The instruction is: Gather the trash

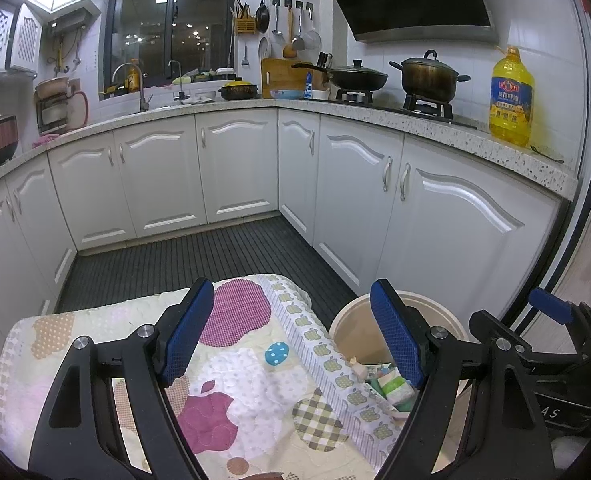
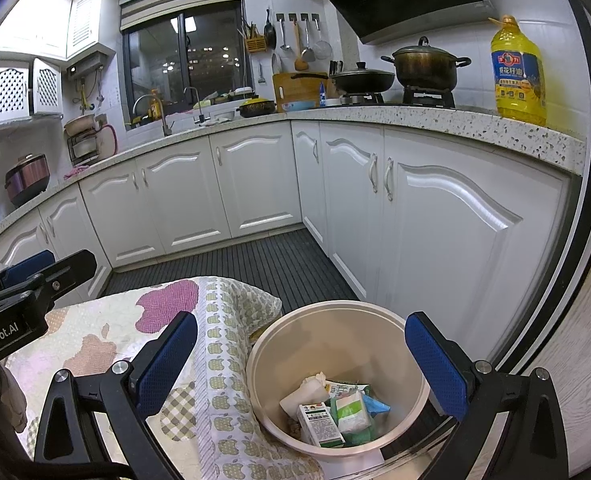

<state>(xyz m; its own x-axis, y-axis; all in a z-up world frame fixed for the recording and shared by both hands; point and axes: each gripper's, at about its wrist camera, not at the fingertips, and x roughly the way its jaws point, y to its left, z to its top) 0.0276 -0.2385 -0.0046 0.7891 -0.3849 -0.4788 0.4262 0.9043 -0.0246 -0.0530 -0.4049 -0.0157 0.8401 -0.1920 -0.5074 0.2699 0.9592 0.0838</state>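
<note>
Right wrist view, nearest first: right gripper [image 2: 301, 364] spread wide, blue pads [image 2: 163, 364] holding nothing, poised over a beige bin [image 2: 271, 344]. Inside the bin, a pile of trash [image 2: 329, 408] — a small carton, a green-and-white packet, crumpled white paper, a scrap of blue wrapper. Touching the bin's left rim, a patchwork cloth [image 2: 219, 360] with apple prints, draped over a low surface. At the left edge, part of the left gripper [image 2: 31, 276].

Left wrist view: left gripper [image 1: 295, 332] also open and empty, hovering above the same cloth [image 1: 235, 360], with the bin [image 1: 355, 320] just beside it on the right and some of the trash [image 1: 391, 388] visible past the right finger.

Beyond — dark slatted floor [image 2: 271, 264], white cabinets [image 2: 255, 176], a speckled counter [image 2: 435, 120] carrying a yellow oil bottle [image 2: 519, 72] and two pots [image 2: 423, 62] on the stove.
</note>
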